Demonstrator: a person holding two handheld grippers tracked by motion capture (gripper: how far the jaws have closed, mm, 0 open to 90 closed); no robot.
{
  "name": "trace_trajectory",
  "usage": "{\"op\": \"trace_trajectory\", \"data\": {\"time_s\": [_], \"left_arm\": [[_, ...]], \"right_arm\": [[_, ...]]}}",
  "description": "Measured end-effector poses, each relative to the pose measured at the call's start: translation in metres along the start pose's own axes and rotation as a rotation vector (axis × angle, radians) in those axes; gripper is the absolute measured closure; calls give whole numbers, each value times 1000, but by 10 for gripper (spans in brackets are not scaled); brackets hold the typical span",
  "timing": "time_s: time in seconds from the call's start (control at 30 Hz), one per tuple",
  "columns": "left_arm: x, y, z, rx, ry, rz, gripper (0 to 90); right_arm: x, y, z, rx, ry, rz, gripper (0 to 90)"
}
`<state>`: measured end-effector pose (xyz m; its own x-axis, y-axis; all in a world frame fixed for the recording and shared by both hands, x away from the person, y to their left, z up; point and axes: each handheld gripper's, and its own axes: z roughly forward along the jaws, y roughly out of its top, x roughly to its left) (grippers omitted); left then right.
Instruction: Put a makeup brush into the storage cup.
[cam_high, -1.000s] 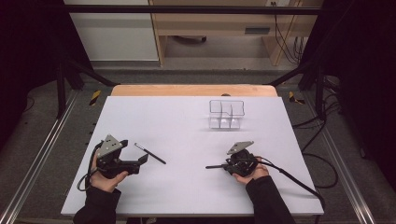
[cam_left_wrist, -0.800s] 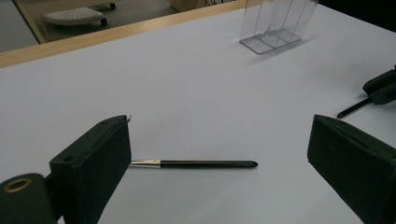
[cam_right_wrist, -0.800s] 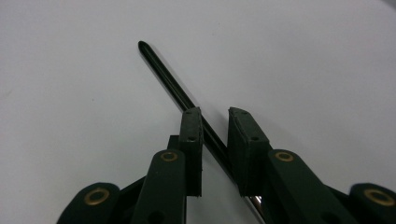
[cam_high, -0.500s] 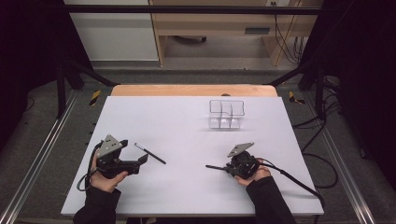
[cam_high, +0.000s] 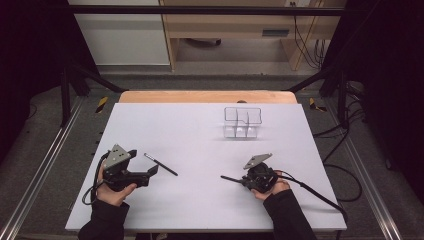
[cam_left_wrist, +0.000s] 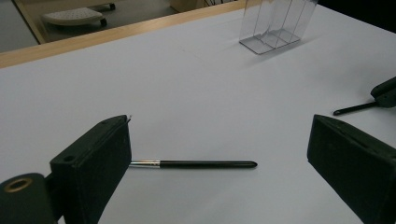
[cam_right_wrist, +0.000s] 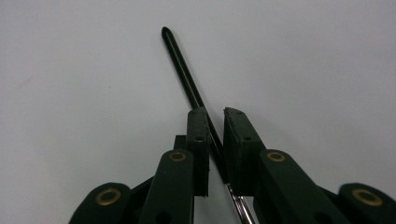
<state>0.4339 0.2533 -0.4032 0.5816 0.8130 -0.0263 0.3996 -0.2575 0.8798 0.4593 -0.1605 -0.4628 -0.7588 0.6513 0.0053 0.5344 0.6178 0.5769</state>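
Here, left to right: the left gripper (cam_high: 152, 171) stands wide open, empty, beside the first brush (cam_high: 161, 164), which lies untouched on the table (cam_high: 190, 135). The right gripper (cam_high: 239, 180), its jaws just closing, clamps the second brush (cam_right_wrist: 187, 79), not yet lifted. The clear organizer (cam_high: 242, 121), far right, stands empty; nothing blocks the way.

The high view looks forward and down from above the near edge of the table (cam_high: 200, 130), taking in the whole top, with floor and furniture in the upper frame. The left gripper view sits low, facing across the table toward the clear holder (cam_left_wrist: 275, 23) at its upper right, which stands upper centre in the high view. The right gripper view looks steeply down, very near the surface.
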Motion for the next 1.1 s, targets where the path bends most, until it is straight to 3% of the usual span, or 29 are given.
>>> {"op": "trace_trajectory", "data": {"time_s": [0.27, 0.47, 0.57, 0.9, 0.97, 1.1], "left_arm": [[0, 0, 1, 3, 0, 3, 54], [-1, 0, 1, 2, -2, 4, 55], [0, 0, 0, 1, -1, 2, 55], [-1, 0, 0, 2, -1, 4, 55], [-1, 0, 0, 3, -2, 6, 55], [-2, 0, 0, 5, -2, 8, 54]], "right_arm": [[2, -1, 2, -1, -8, -24, 786], [3, -1, 1, 9, 2, -13, 814], [3, -2, 0, 13, -22, -20, 838], [5, -3, -1, 23, -47, 35, 837], [5, -3, -1, 19, -51, 28, 826], [4, -2, -3, 14, -52, 20, 716]]}}
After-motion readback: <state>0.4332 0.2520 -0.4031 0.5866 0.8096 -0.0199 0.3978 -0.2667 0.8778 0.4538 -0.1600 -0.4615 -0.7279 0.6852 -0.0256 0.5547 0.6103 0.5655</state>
